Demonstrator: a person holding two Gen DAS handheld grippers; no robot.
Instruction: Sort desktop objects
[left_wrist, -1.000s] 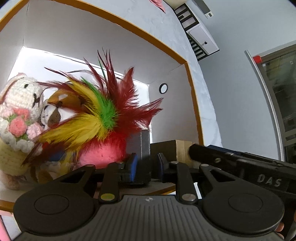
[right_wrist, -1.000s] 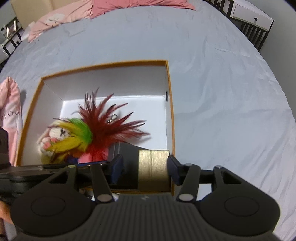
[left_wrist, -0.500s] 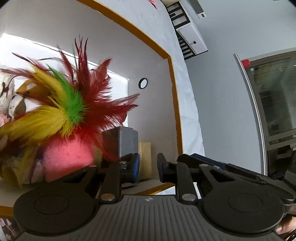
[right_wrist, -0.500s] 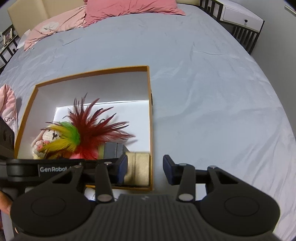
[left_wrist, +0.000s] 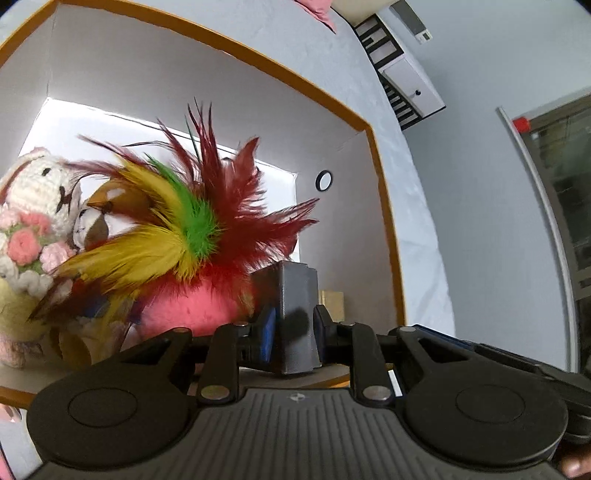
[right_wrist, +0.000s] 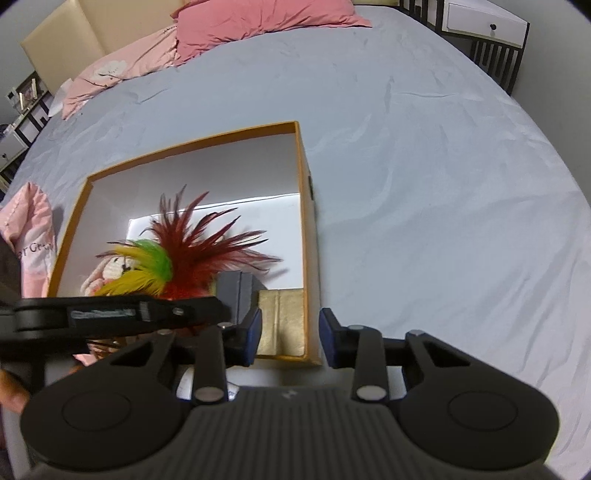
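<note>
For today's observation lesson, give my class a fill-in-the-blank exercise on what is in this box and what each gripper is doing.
1. The left gripper has its jaws closed on a dark ____ box.
2. The right gripper holds ____.
3. The gold box lies in the near right ____ of the orange-rimmed box.
4. The crocheted bunny sits to the ____ of the feather toy.

Missing words: grey; nothing; corner; left
</note>
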